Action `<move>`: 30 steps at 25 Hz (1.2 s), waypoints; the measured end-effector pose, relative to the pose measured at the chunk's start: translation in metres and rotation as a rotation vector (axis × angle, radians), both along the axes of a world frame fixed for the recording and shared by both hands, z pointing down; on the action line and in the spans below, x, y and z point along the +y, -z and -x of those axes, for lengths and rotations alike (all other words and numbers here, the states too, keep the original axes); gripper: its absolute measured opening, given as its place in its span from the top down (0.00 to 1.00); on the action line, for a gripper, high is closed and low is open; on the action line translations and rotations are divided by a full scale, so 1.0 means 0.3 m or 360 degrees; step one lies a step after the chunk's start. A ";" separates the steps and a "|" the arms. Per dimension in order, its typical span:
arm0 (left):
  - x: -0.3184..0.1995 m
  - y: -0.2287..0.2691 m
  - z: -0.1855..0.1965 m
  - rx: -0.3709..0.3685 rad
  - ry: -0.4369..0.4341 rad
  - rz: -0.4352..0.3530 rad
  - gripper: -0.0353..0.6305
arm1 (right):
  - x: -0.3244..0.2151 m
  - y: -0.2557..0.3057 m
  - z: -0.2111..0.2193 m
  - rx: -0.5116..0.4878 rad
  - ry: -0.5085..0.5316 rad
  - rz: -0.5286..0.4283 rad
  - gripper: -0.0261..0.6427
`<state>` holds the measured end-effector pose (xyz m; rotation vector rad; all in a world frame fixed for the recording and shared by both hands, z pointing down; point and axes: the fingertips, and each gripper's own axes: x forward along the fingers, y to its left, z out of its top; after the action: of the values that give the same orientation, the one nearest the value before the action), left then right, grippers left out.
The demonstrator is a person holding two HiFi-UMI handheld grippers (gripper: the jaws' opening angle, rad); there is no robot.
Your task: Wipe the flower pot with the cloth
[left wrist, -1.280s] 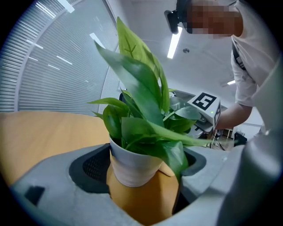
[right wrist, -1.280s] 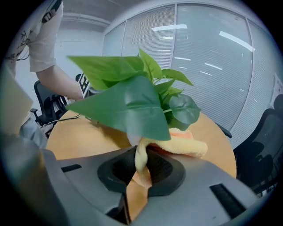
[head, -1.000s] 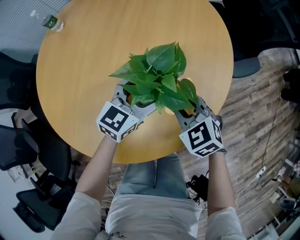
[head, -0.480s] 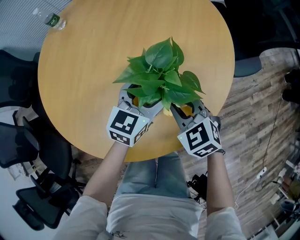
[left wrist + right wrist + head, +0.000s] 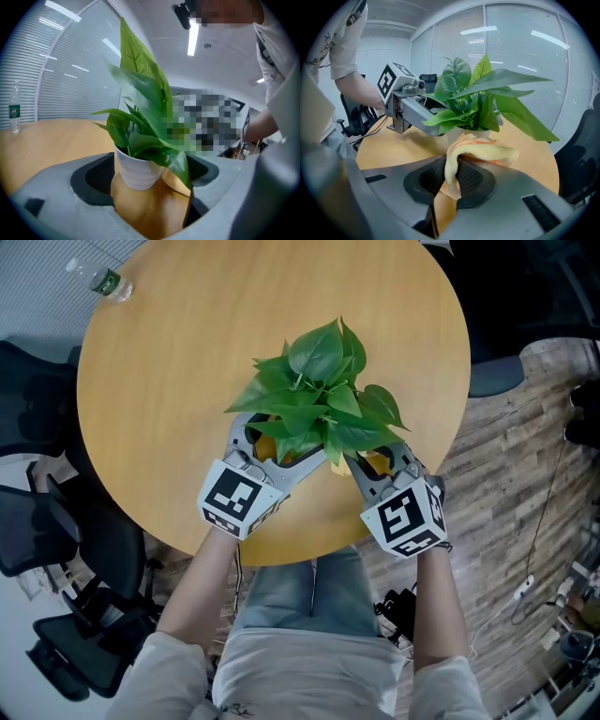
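A leafy green plant (image 5: 319, 395) grows in a white ribbed flower pot (image 5: 138, 171) on the round wooden table (image 5: 187, 352). My left gripper (image 5: 277, 442) is open with the pot between its jaws; the pot touches the left pad and table shows at the right pad. My right gripper (image 5: 370, 463) is shut on a yellow-orange cloth (image 5: 480, 150), which it holds against the pot's near side (image 5: 456, 132). Leaves hide most of the pot in the head view. The left gripper (image 5: 410, 110) also shows in the right gripper view, left of the plant.
A plastic water bottle (image 5: 98, 282) stands at the table's far left edge. Black office chairs (image 5: 47, 540) sit to the left of the table. The pot stands near the table's front edge. Wood-plank floor with cables lies to the right.
My left gripper swung right and then back left around the pot, and the plant shifted a little to the right. The right gripper with the cloth barely moved.
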<state>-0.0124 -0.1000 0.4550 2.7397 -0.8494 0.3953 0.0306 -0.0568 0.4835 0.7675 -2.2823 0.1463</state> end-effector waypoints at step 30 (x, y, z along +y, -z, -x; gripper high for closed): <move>-0.071 0.013 -0.013 0.0128 -0.0846 -0.0058 0.27 | -0.039 -0.007 -0.038 0.0006 -0.0099 0.0024 0.89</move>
<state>-0.0087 -0.1214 0.4511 2.9632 -0.0950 0.3601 0.0421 -0.0686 0.4857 0.8305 -2.2527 0.1903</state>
